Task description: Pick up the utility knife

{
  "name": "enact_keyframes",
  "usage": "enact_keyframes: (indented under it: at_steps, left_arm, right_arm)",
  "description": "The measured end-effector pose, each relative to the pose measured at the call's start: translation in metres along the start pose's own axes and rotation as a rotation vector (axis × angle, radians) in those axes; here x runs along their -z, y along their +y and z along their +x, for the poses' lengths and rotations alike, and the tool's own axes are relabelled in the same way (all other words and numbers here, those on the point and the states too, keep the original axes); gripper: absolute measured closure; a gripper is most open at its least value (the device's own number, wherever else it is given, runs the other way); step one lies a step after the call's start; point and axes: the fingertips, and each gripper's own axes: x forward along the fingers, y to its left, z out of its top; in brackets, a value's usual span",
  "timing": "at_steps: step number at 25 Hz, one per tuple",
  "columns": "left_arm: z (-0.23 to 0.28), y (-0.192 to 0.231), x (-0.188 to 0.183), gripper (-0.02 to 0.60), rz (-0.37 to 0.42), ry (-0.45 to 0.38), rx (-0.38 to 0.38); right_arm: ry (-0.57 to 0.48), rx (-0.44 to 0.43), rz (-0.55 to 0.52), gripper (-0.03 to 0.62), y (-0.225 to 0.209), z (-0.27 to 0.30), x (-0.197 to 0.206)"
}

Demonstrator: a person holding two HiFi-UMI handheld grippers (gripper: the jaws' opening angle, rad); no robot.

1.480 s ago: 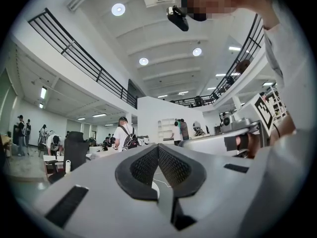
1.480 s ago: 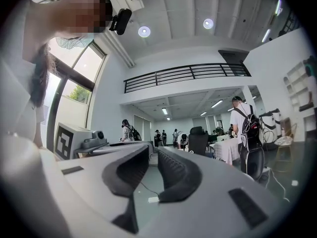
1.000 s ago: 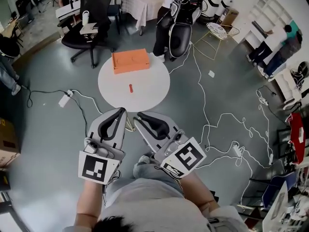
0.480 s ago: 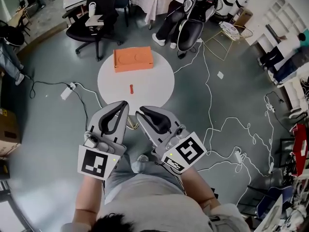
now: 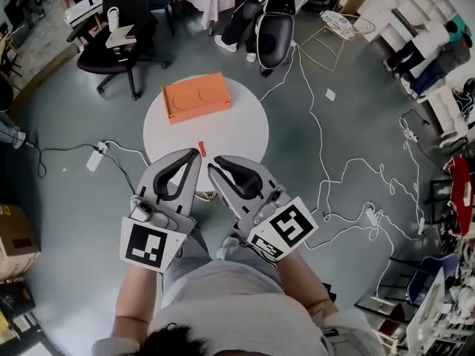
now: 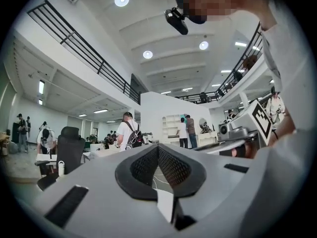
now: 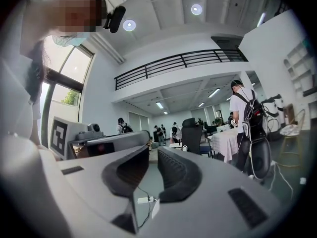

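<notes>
The utility knife (image 5: 202, 149), small and orange-red, lies on a round white table (image 5: 237, 128) in the head view. Both grippers hang side by side in front of the person's body, above the table's near edge. The left gripper (image 5: 194, 154) has its jaws together and holds nothing; its tips show just below the knife in the picture. The right gripper (image 5: 213, 166) is also shut and empty, a little to the knife's right. The left gripper view (image 6: 157, 148) and the right gripper view (image 7: 152, 150) look level across the room and do not show the knife.
An orange box (image 5: 196, 96) sits at the table's far side. White cables (image 5: 319, 162) and a power strip (image 5: 95, 158) run over the grey floor. Black office chairs (image 5: 111, 47) and standing people (image 7: 245, 118) are beyond the table.
The person has come closer to the table. In the head view the gripper tips, once well short of the table, now overlap its near edge beside the knife. Both grippers stay shut.
</notes>
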Motion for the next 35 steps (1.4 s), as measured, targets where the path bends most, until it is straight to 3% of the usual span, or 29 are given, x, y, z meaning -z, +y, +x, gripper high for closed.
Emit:
enact_keyframes:
  at_steps: [16,27,35]
  left_arm:
    - [0.030,0.109,0.029,0.574,-0.040,0.041,0.229]
    - [0.056,0.119,0.047,0.574,-0.086,0.043,0.311]
    - [0.076,0.121,0.056,0.574,-0.091,0.065,0.321]
  right_arm:
    - [0.019,0.225,0.036,0.530,-0.031,0.112,0.010]
    - [0.081,0.320,0.061,0.530,-0.054,0.121,0.036]
    - [0.215,0.365,0.123,0.530,-0.095,0.120,0.088]
